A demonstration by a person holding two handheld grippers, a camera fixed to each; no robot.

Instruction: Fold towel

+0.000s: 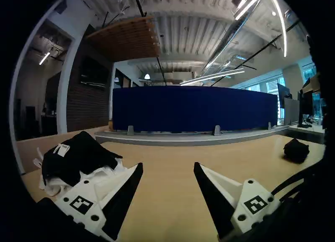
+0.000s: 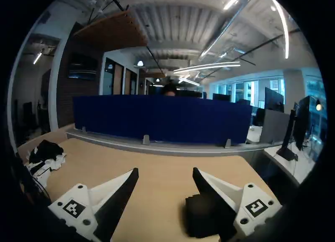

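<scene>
Item: crumpled heap of black and white cloth towels [image 1: 77, 156], laid on pale wooden table [image 1: 188, 152], left of both grippers. Judged soft, light, limp; best pinched at a loose hem. On left gripper [image 1: 168, 166] and right gripper [image 2: 165, 171], fingers are spread wide, nothing held. A folded black cloth bundle [image 2: 201, 214] is noted beside right gripper.

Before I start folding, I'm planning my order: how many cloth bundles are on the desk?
2. A black-and-white heap at far left; a small dark bundle at the right. More pieces may hide inside the heap.
</scene>
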